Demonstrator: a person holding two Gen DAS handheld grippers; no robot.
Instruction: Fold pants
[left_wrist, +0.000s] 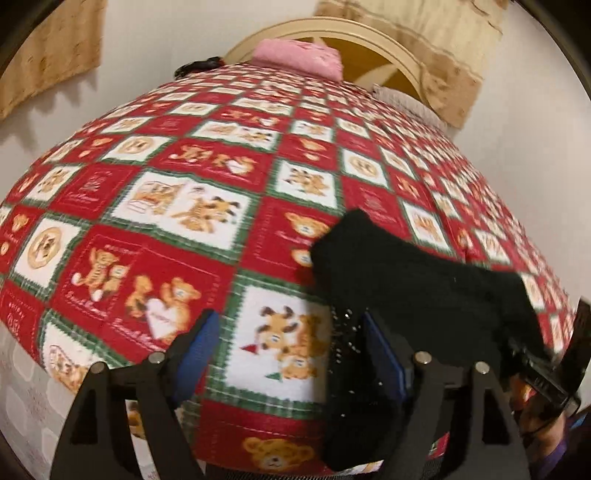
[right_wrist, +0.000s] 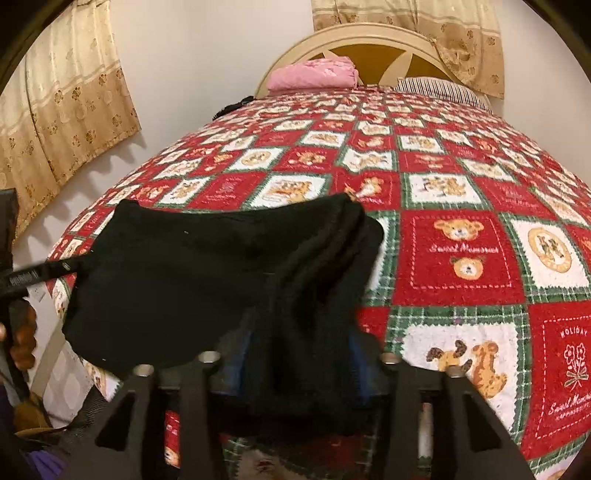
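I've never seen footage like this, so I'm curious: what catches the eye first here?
The bright red, white and green teddy-bear blanket fills the whole bed. Black pants lie bunched at its near edge, part of them draped between the fingers of the right gripper. Far back, a folded pink cloth rests by the cream headboard.

Bed (right_wrist: 461, 236) under red-green-white teddy-bear patchwork blanket (left_wrist: 184, 206), cream arched headboard (right_wrist: 354, 33) against plain white wall (right_wrist: 207, 55), beige patterned curtains (right_wrist: 66, 110) hung left and right, pink folded cloth (right_wrist: 314, 75) and striped pillow (right_wrist: 439, 86) at head end, warm indoor light.
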